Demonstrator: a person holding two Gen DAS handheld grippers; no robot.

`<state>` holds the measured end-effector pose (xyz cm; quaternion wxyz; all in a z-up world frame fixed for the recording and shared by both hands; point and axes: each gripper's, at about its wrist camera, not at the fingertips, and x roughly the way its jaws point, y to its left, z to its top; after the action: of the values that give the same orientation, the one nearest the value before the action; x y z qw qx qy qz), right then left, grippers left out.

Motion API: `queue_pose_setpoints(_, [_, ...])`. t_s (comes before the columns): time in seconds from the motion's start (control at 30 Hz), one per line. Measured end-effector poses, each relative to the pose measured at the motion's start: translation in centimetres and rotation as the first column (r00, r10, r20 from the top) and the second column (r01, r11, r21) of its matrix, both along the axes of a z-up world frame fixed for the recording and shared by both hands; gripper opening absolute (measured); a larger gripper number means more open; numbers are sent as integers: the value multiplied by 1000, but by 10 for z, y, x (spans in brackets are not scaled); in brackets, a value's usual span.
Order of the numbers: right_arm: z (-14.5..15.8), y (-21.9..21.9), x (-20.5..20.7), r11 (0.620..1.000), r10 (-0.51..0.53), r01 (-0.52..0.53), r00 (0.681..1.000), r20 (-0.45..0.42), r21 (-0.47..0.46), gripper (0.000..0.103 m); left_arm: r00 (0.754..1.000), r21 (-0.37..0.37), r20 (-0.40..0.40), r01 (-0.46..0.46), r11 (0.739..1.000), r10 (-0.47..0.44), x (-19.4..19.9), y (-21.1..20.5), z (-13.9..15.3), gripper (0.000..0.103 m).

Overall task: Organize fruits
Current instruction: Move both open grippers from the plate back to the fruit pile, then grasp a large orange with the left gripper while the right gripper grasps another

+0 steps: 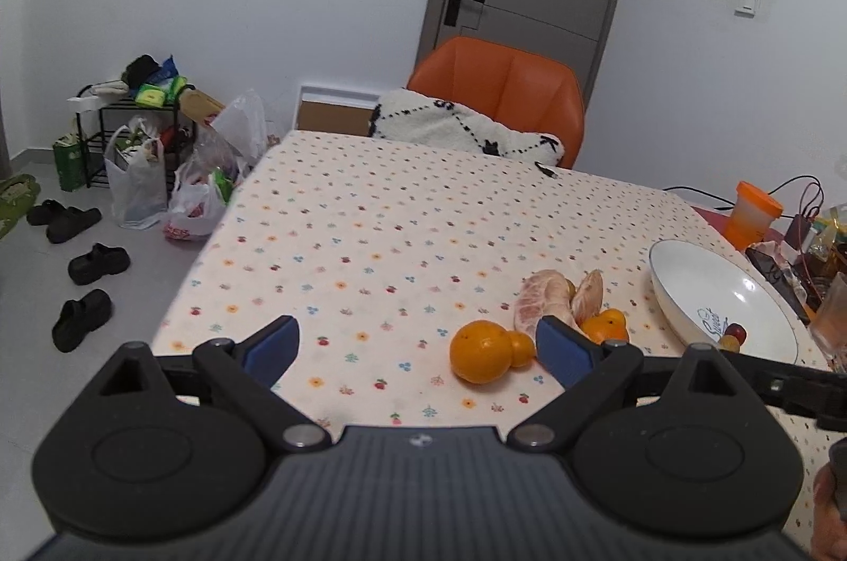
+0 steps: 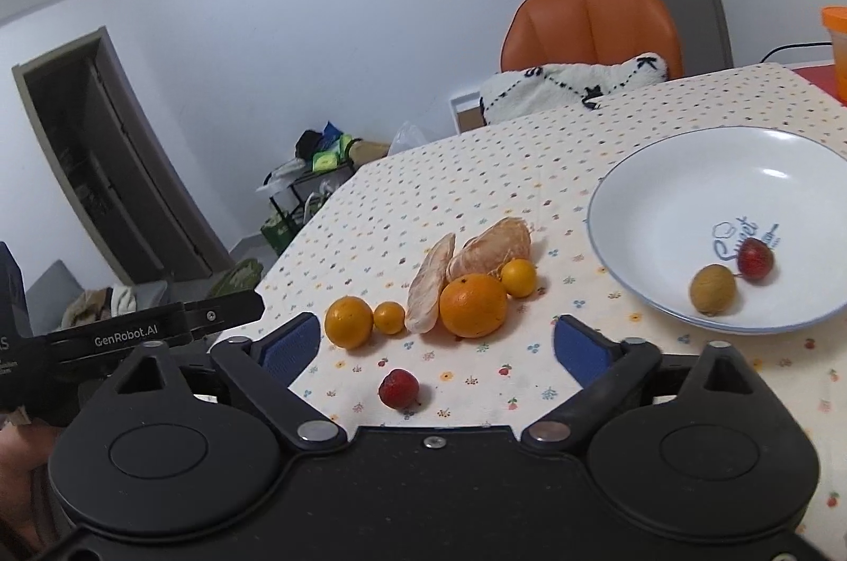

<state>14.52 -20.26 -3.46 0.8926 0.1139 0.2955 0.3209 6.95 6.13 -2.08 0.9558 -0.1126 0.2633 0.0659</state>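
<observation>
showing red fruit, right view only

table | floral cloth | on it: fruits, white plate, orange cup

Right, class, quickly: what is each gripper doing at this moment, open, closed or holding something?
Left gripper: open, holding nothing.
Right gripper: open, holding nothing.

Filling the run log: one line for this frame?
left hand-held gripper: open, empty | right hand-held gripper: open, empty | plate: two small fruits | red fruit: on cloth, nearest right
</observation>
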Motion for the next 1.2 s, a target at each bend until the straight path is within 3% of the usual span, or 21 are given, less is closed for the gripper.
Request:
queue_pose_setpoints(0.3, [-11,12,21,999,15,-17,999,-37,-48,57,998,-33,-8,63,997,-63,19,-4,-12,89])
queue_pose_setpoints(0.63, [-18,18,41,998,-2,-1,998,-60,-58,48,992,-89,-47,111,990,-116,44,-5,-29,74])
queue_pose_setpoints(0.83, [-24,24,53,997,-6,0,997,-78,-75,46,987,-137,-64,140,981,-150,57,-5,-40,56])
queue_pose_setpoints(0.9, [-26,27,56,997,0,-7,996,-84,-79,46,984,-168,-78,147,975,-162,61,-4,-45,44])
queue_pose_setpoints(1.07, [-30,28,61,998,10,-15,996,-91,-57,46,986,-163,-71,137,977,-150,59,-2,-45,36])
queue_pose_setpoints(1.2, [-32,29,59,998,26,-31,995,-92,-52,39,988,-163,-64,131,978,-142,56,-1,-40,36])
